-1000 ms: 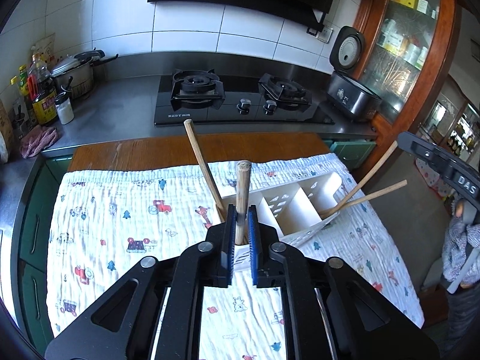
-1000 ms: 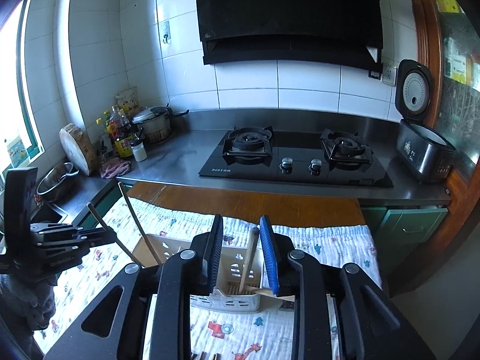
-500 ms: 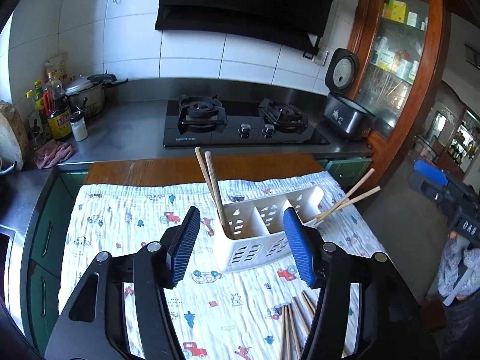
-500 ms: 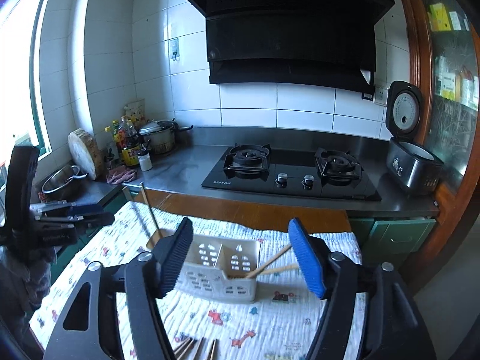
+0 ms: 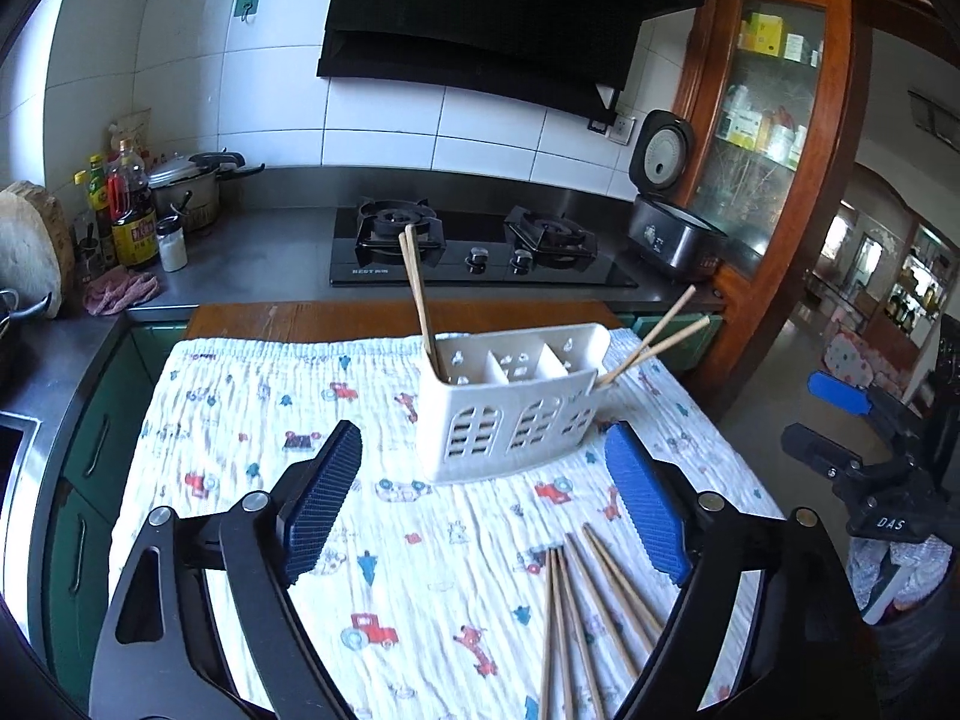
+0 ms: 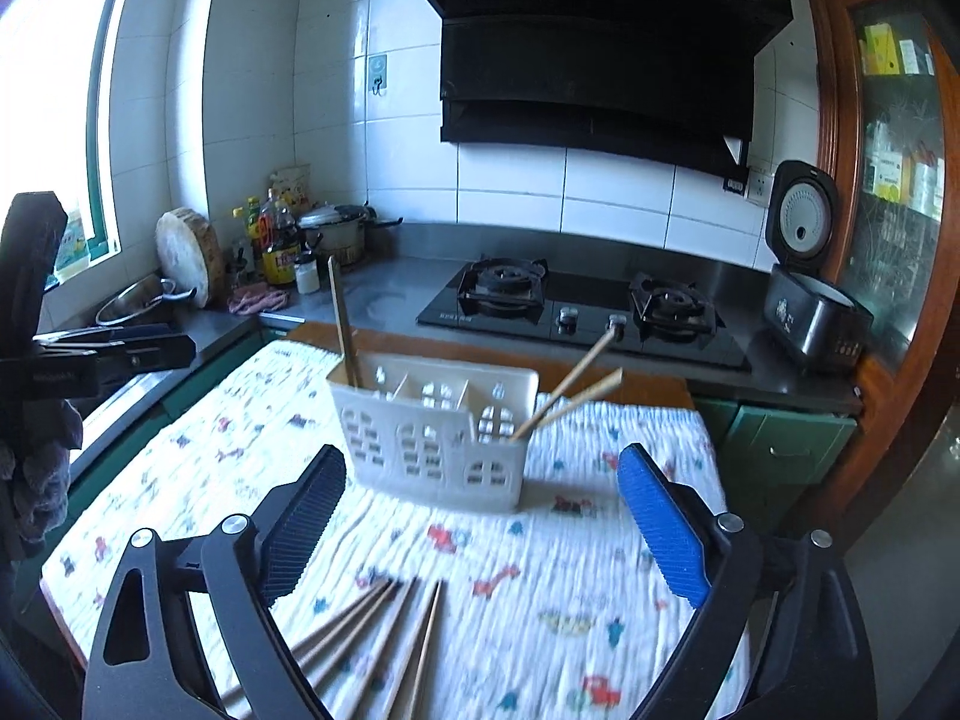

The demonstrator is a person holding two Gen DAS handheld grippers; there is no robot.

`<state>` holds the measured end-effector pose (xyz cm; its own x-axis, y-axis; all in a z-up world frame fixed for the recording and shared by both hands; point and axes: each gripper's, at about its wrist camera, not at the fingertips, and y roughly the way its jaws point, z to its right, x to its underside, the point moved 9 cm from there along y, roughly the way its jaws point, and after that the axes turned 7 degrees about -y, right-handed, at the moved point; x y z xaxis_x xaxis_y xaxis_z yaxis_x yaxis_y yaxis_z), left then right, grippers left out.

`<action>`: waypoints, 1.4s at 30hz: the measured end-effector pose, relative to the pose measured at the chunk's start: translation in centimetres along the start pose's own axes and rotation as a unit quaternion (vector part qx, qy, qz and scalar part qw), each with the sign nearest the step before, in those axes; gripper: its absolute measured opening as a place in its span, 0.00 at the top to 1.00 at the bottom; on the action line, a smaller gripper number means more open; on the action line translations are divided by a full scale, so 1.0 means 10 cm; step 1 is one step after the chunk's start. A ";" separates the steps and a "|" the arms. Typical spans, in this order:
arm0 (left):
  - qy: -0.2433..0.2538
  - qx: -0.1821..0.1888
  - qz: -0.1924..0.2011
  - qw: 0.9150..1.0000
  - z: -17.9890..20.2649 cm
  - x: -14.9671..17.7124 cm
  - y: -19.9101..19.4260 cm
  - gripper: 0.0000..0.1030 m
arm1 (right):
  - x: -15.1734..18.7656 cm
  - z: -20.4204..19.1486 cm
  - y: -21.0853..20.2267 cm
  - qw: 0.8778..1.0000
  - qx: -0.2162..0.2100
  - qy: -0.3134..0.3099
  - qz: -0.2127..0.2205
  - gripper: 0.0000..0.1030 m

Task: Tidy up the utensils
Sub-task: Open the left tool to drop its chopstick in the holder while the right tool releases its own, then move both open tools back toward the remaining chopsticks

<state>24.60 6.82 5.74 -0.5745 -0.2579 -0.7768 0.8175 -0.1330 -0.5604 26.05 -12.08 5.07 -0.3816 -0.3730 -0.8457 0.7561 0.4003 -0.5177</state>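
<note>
A white three-compartment utensil caddy stands on the printed cloth. Two chopsticks stand in its left compartment, and two more lean out of the right one. Several loose chopsticks lie on the cloth in front of it. My left gripper is back from the caddy, its jaws opening wide and holding nothing. My right gripper also hangs short of the caddy, jaws opening with nothing between them. Each view shows the other gripper at its edge.
The cloth covers a wooden table in front of a steel counter with a gas hob. Bottles, a pot and a chopping block stand at the left. A rice cooker and a wooden cabinet are at the right.
Both grippers let go of the chopsticks they held over the caddy, opened wide and drew back from it. The loose chopsticks on the cloth have come into view.
</note>
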 end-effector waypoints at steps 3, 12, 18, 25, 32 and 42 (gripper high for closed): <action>0.000 -0.008 -0.004 1.000 -0.02 0.21 -0.04 0.17 | 0.20 -0.09 -0.03 1.000 0.002 -0.005 -0.008 0.13; -0.012 -0.021 -0.017 1.000 -0.14 0.83 -0.17 0.16 | 0.76 -0.33 -0.08 0.999 0.015 -0.018 -0.031 0.13; -0.024 -0.039 -0.021 0.999 -0.22 1.15 -0.27 0.16 | 1.15 -0.45 -0.11 0.999 0.013 -0.007 -0.049 0.13; -0.025 -0.057 -0.038 0.997 -0.29 1.56 -0.28 0.16 | 1.56 -0.55 -0.12 0.997 0.004 0.016 -0.074 0.15; -0.032 -0.062 -0.057 0.996 -0.35 1.89 -0.24 0.17 | 1.94 -0.60 -0.07 0.993 -0.008 0.047 -0.106 0.29; -0.026 -0.057 -0.079 0.995 -0.30 2.10 -0.16 0.39 | 2.27 -0.71 0.11 0.986 -0.037 0.078 -0.146 0.64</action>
<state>11.08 4.53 -10.54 -0.6898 -0.2916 -0.6627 0.7058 -0.0673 -0.7052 14.46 -14.11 -15.61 -0.6582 -0.3511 -0.6660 0.5631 0.3576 -0.7450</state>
